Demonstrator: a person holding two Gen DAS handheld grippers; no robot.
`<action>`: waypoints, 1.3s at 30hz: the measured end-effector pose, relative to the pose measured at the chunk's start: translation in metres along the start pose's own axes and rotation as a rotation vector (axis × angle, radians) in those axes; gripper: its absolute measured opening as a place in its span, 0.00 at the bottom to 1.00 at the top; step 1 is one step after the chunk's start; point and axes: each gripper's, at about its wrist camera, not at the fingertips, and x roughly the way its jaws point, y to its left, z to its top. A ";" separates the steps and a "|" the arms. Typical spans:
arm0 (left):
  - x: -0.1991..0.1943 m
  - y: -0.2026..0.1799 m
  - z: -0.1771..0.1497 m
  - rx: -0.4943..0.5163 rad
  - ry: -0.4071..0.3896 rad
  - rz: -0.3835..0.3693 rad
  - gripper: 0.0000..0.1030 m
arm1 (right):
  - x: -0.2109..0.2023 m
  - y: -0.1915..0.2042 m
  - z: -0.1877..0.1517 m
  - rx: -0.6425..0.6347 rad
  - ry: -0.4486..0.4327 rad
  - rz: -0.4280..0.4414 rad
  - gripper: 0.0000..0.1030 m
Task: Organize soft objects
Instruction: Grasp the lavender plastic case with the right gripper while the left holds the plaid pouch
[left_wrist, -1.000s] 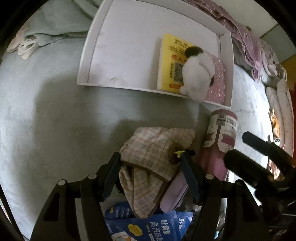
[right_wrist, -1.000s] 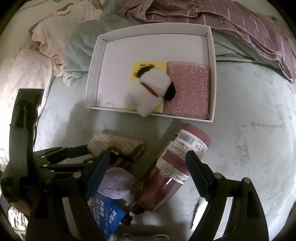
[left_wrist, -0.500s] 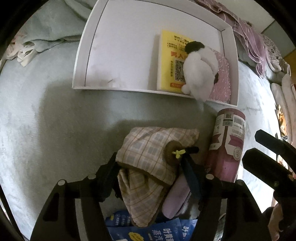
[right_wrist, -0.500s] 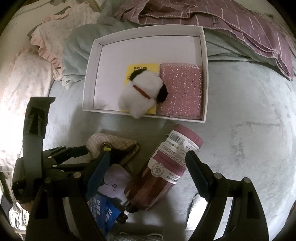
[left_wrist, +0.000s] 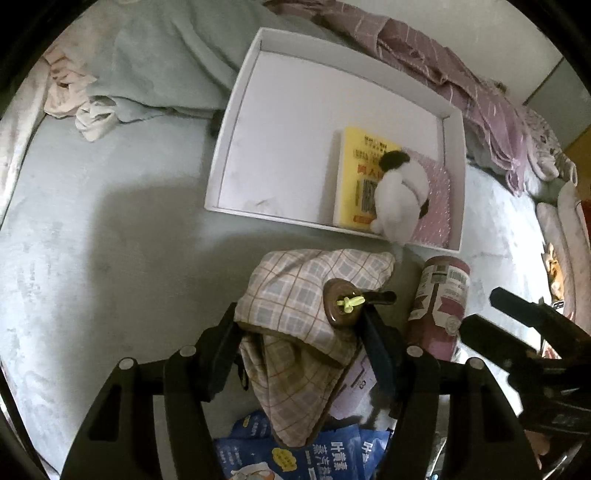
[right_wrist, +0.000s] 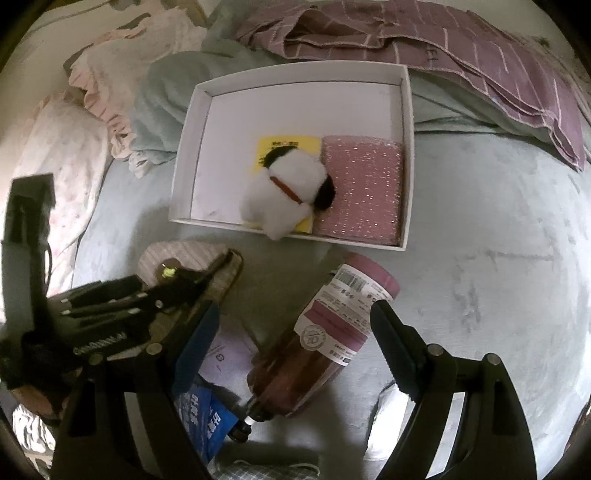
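Note:
My left gripper (left_wrist: 301, 325) is shut on a plaid fabric pouch (left_wrist: 303, 295) with a brown button, held just above the bed. It also shows in the right wrist view (right_wrist: 192, 266). A white tray (left_wrist: 236, 133) lies ahead; in it are a yellow booklet (left_wrist: 354, 173), a white plush dog (left_wrist: 400, 199) and a pink glitter pad (right_wrist: 362, 192). My right gripper (right_wrist: 291, 332) is open, its jaws either side of a lying maroon bottle (right_wrist: 332, 325), apart from it.
A blue packet (left_wrist: 295, 454) and a lilac card (right_wrist: 225, 358) lie under the grippers. Mauve striped cloth (right_wrist: 461, 48), a green blanket (left_wrist: 166, 59) and pink ruffled clothes (right_wrist: 110, 74) surround the tray on the grey bed (right_wrist: 498, 240).
The left gripper has lifted and drawn back with the pouch, so the tray looks farther away. The right gripper has edged back a little; the bottle stays put.

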 end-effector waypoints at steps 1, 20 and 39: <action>-0.002 0.002 0.000 -0.004 -0.004 -0.004 0.61 | 0.001 0.002 0.000 -0.010 0.004 0.000 0.82; -0.002 0.031 -0.001 -0.091 -0.013 0.054 0.61 | 0.032 0.052 -0.008 -0.211 0.097 0.089 0.82; 0.013 0.068 0.001 -0.186 0.004 0.102 0.61 | 0.105 0.114 -0.029 -0.435 0.253 -0.113 0.68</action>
